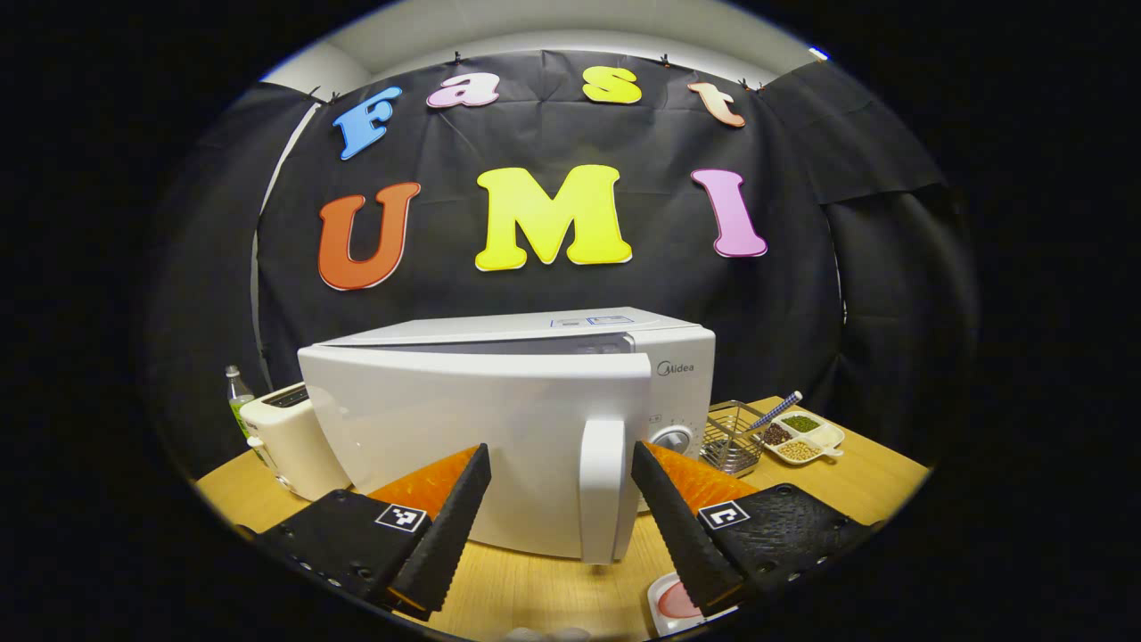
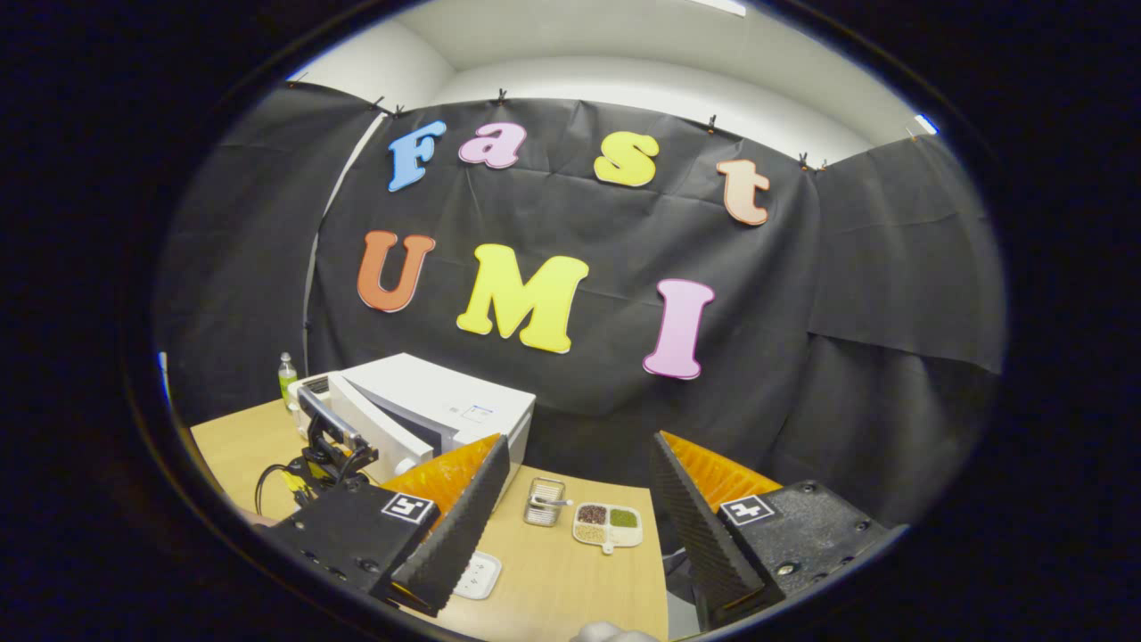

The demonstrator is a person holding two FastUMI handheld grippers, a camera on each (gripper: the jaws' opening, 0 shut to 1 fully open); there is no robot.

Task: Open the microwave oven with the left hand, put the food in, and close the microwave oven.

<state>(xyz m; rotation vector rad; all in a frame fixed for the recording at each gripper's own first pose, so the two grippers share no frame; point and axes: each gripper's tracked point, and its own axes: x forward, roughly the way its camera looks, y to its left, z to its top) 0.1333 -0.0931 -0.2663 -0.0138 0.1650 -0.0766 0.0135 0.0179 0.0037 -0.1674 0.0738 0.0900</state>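
Microwave oven [image 1: 499,437] with "Midea" logo, door ajar, between parted left claw [image 1: 562,486] fingers.

Mock kitchen booth: black cloth wall [image 1: 553,294], wooden table [image 1: 553,597] with microwave [image 1: 499,446], toaster [image 1: 290,437].

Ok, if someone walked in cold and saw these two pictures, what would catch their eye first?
Probably the white microwave in the middle of the wooden table, its door swung slightly ajar. The left gripper hangs open right before the door handle, one of the fingers on each side. To the microwave's right stand a wire basket and a divided dish of beans.
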